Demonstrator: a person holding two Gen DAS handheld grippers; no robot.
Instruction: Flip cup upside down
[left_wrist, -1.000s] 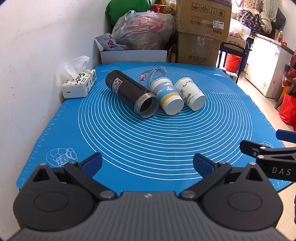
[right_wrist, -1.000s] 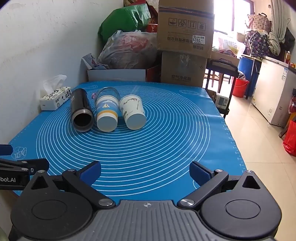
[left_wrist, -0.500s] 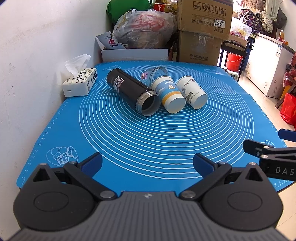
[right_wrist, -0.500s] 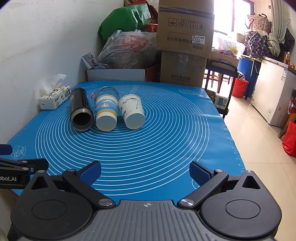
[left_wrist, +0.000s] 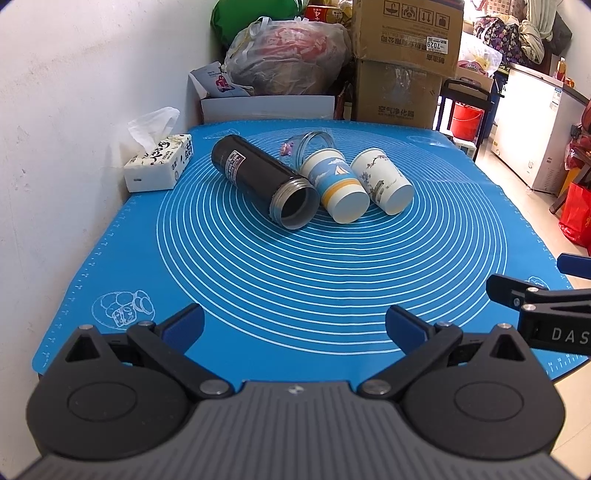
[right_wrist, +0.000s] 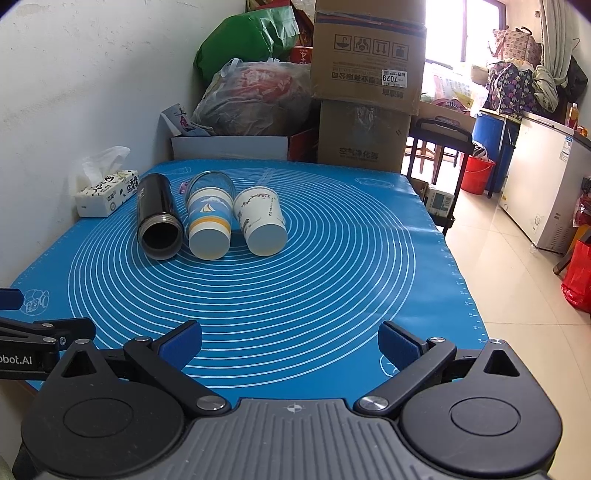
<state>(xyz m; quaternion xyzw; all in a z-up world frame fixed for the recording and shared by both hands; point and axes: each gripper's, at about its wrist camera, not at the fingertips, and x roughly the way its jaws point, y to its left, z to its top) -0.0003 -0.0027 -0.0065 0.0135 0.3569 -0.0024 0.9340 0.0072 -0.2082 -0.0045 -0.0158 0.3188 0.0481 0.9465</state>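
Three cups lie on their sides in a row on the blue mat (left_wrist: 295, 280) (right_wrist: 332, 280). A black flask (left_wrist: 264, 179) (right_wrist: 157, 216) points its open mouth toward me. Beside it lie a blue paper cup with a sailboat (left_wrist: 334, 186) (right_wrist: 208, 221) and a white patterned paper cup (left_wrist: 382, 184) (right_wrist: 260, 218), bases toward me. A clear glass (left_wrist: 314, 142) (right_wrist: 210, 181) lies behind the blue cup. My left gripper (left_wrist: 295, 326) and right gripper (right_wrist: 290, 341) are open and empty over the mat's near edge, far from the cups.
A tissue box (left_wrist: 159, 164) (right_wrist: 107, 192) sits at the mat's left edge by the white wall. Cardboard boxes (right_wrist: 365, 92) and bags (left_wrist: 288, 62) stand behind the table. The table's right edge drops to the tiled floor (right_wrist: 517, 277).
The left gripper has moved slightly back and up, so the cups sit a little lower in its view. The right gripper has barely moved. Both stay open.
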